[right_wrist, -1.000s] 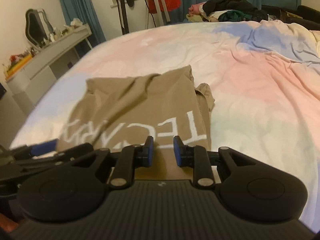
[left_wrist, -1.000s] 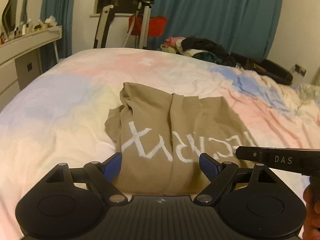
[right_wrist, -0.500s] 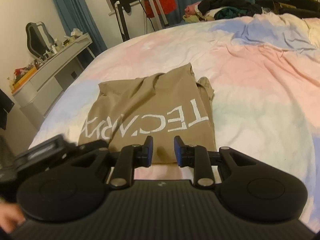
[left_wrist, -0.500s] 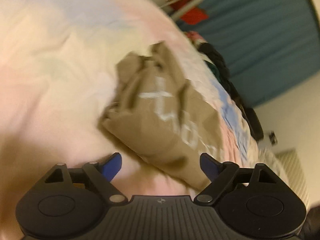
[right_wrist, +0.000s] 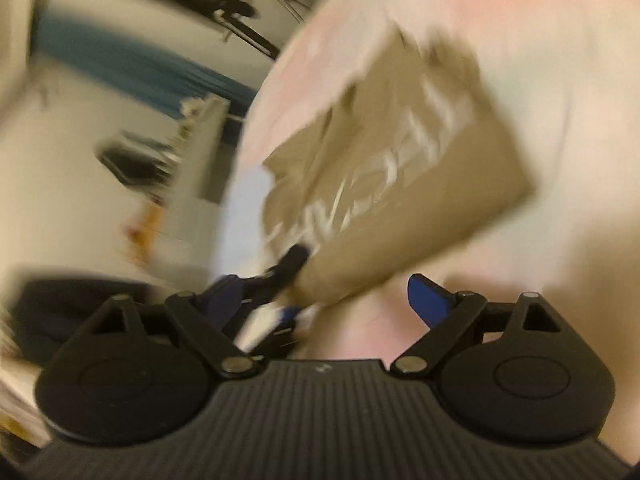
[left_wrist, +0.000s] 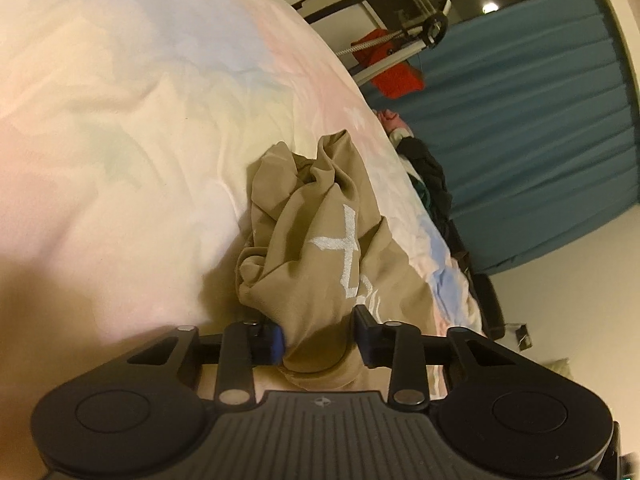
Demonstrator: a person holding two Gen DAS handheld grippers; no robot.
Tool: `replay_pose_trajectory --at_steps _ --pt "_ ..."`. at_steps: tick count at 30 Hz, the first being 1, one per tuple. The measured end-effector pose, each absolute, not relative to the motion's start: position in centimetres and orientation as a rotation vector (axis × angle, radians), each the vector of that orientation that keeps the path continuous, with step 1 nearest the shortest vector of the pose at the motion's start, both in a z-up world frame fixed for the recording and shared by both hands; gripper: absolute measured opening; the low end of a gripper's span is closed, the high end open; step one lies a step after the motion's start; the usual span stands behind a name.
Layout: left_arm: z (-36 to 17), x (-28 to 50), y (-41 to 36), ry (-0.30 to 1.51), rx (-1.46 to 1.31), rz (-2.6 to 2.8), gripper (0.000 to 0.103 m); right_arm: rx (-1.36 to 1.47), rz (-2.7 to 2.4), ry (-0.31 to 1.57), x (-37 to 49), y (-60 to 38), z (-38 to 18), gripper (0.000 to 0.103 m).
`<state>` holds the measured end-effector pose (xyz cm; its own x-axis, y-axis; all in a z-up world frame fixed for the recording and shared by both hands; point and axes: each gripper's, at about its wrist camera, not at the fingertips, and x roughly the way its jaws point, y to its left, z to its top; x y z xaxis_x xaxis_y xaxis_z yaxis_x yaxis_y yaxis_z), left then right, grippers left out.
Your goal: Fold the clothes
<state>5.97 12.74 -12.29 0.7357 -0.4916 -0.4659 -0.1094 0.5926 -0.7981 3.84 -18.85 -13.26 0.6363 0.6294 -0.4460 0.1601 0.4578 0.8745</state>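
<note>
A tan shirt with white lettering lies folded on the pastel bed cover. My left gripper is tilted sideways at the shirt's near corner, its blue-padded fingers shut on a bunched fold of the fabric. In the blurred right wrist view the shirt lies ahead on the bed cover. My right gripper is wide open just short of the shirt's near edge, with nothing between its fingers. The other gripper's dark fingertip shows at the shirt's lower left corner.
A pile of dark and pink clothes sits at the bed's far edge before a teal curtain. A metal stand holds a red item. A white desk stands beside the bed.
My left gripper rolled sideways, moved in on the shirt's corner and closed from wide open onto the fabric. My right gripper opened from nearly shut and is swinging fast, blurring its view.
</note>
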Motion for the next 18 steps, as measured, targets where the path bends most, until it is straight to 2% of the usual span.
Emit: replay_pose_trajectory --at_steps 2,4,6,8,9,11,14,18 --pt "-12.4 6.0 13.0 0.718 -0.953 -0.248 0.029 1.311 0.288 0.884 3.7 -19.8 -16.1 0.092" --pt "-12.6 5.9 13.3 0.705 -0.981 -0.249 0.027 1.378 0.207 0.869 3.7 -20.6 -17.6 0.092" --pt "-12.7 5.8 13.5 0.697 -1.010 -0.251 0.025 1.422 0.152 0.824 3.8 -21.5 -18.5 0.087" --pt "-12.7 5.8 13.6 0.696 -1.019 -0.250 0.025 1.447 0.102 0.783 4.1 -22.2 -19.0 0.070" --pt "-12.7 5.7 13.6 0.696 -1.016 -0.250 0.025 1.450 0.080 0.766 4.2 -22.6 -19.1 0.066" --pt "-12.6 5.7 13.5 0.697 -1.011 -0.252 0.024 1.403 0.043 0.728 4.4 -23.1 -18.8 0.047" --pt "-12.2 5.5 13.1 0.696 -0.991 -0.255 0.024 1.350 0.014 0.716 4.5 -23.3 -18.3 0.033" --pt "-10.6 5.4 12.8 0.683 -0.930 -0.283 0.023 1.312 0.015 0.677 2.7 -24.4 -14.7 0.023"
